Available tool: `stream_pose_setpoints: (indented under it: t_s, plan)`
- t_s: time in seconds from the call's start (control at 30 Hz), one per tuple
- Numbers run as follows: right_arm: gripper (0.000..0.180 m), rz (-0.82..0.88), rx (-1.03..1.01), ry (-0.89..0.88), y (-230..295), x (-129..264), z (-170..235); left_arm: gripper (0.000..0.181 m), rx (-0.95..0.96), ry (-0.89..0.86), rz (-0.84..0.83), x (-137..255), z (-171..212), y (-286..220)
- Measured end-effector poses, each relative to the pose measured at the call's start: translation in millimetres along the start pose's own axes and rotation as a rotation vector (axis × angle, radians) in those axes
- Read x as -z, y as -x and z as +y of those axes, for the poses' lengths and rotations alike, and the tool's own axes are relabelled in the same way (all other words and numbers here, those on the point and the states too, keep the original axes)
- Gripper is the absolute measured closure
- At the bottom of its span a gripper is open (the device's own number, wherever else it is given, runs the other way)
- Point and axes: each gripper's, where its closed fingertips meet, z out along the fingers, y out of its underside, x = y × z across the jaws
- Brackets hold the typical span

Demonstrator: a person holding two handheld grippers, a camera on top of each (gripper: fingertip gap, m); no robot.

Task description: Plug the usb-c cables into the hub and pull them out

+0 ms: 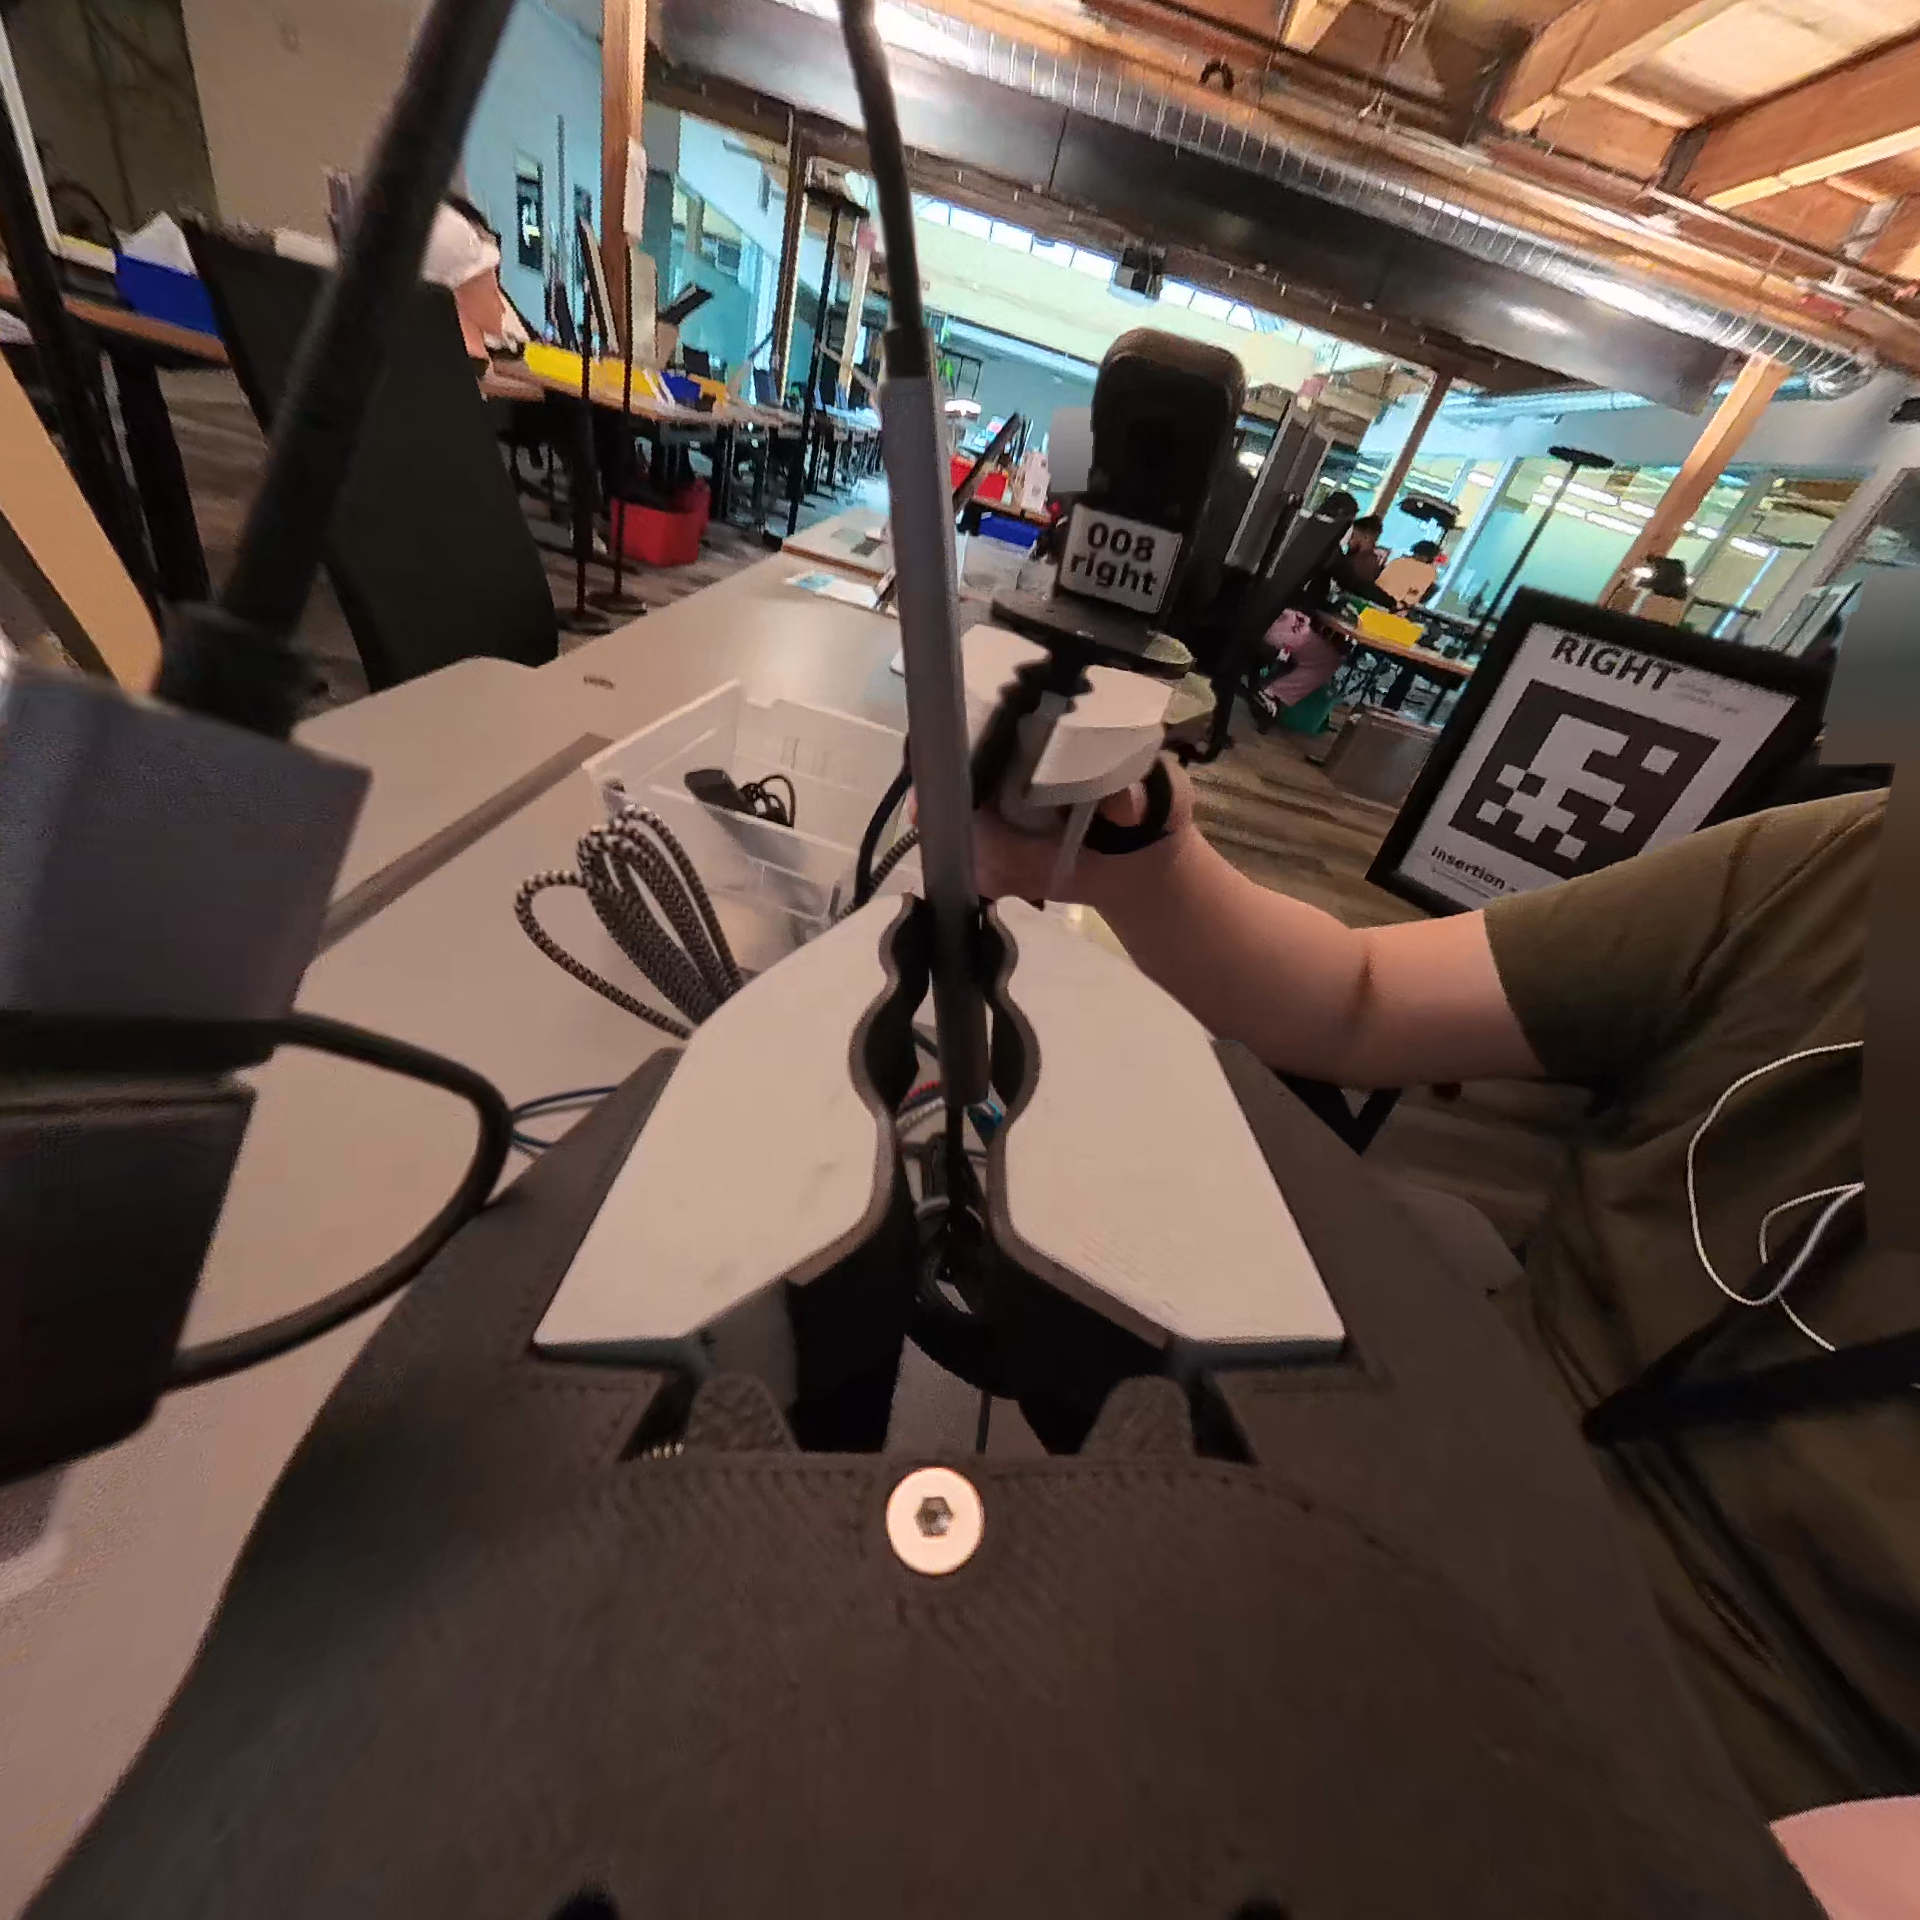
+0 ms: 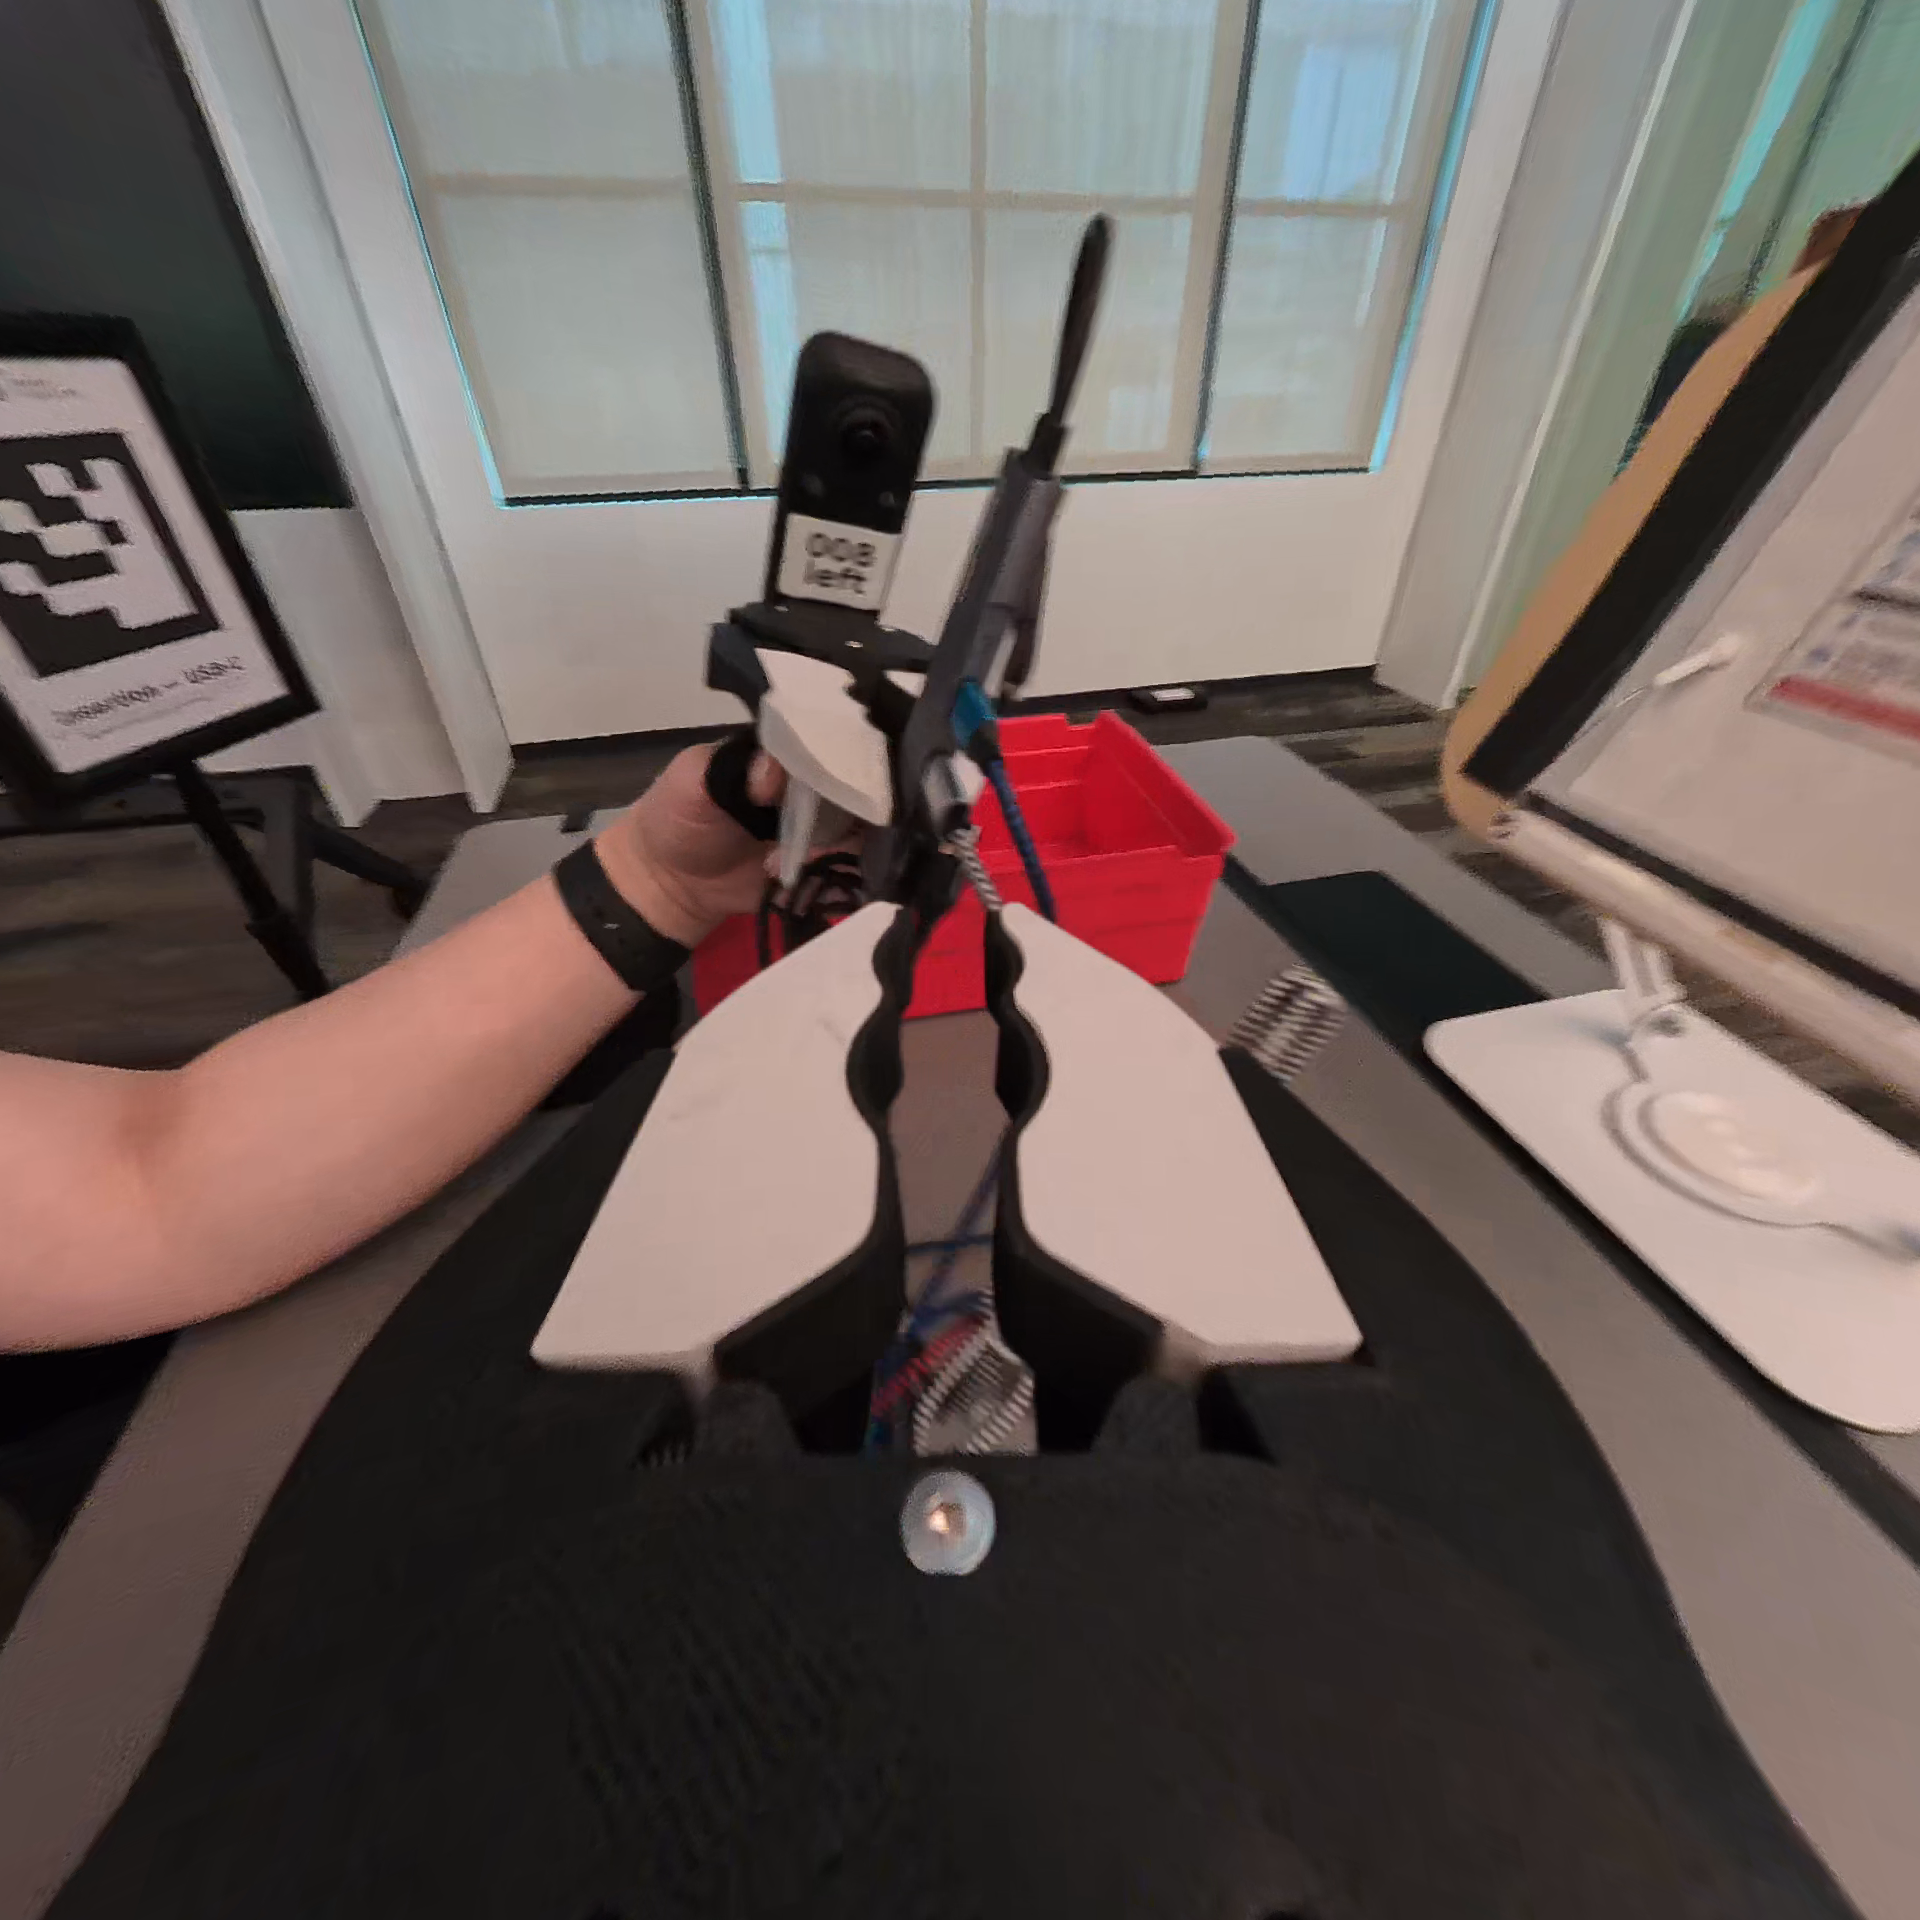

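We hold the grey hub (image 1: 930, 665) upright above the bench (image 1: 468, 966), pinched edge-on in the left hand-held gripper (image 1: 948, 925), its own black lead arcing up and out of frame. The right hand-held gripper (image 2: 951, 925) sits just below it, fingers a little apart, w/ nothing clamped btwn them as far as we can tell. From the right wrist view, a blue cable (image 2: 1013, 821) and a black-and-white braided cable (image 2: 966, 847) look seated in the hub's lower ports, so plugging seems partly or wholly done; we can't tell if a port is free. Pull-out seems not yet begun. A spare braided coil (image 1: 634, 925) lies by the clear bin (image 1: 769, 769), toward the bench's far edge.
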Motion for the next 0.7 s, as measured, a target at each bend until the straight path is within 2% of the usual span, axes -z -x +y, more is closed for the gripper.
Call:
stream_pose_setpoints:
  t_s: [0.1, 0.17, 0.23, 0.3, 0.37, 0.47, 0.57, 0.6, 0.7]
  plan:
    - [0.145, 0.088, -0.003, 0.043, -16.8, 8.4, 3.5, 0.172, -0.028, -0.028, -0.029, 4.6, -10.5, -4.4]
    - [0.115, 0.114, -0.058, 0.122, -26.6, 8.5, 18.9, 0.172, -0.051, -0.032, -0.050, 6.0, -15.6, -7.3]
    - [0.098, 0.071, -0.144, 0.198, -24.5, 4.3, 37.7, 0.172, -0.067, -0.041, -0.075, 7.6, -21.1, -9.2]
    - [0.092, -0.009, -0.232, 0.219, -15.1, -3.1, 48.5, 0.172, -0.079, -0.059, -0.102, 9.8, -27.6, -10.3]
    - [0.070, -0.051, -0.286, 0.246, -7.8, -12.1, 59.7, 0.172, -0.084, -0.069, -0.113, 11.2, -32.3, -12.9]
    - [0.041, -0.014, -0.217, 0.398, -5.1, -26.4, 94.1, 0.172, -0.095, -0.074, -0.129, 10.5, -37.1, -16.0]
    - [0.044, 0.051, -0.075, 0.514, -4.8, -41.4, 123.4, 0.173, -0.093, -0.077, -0.118, 6.0, -39.8, -20.1]
    - [0.054, 0.058, -0.041, 0.541, -3.3, -45.1, 129.3, 0.173, -0.091, -0.072, -0.110, 3.9, -39.4, -21.4]
    - [0.123, -0.009, -0.076, 0.579, 7.6, -46.3, 133.9, 0.173, -0.091, -0.061, -0.111, -0.6, -38.5, -21.7]
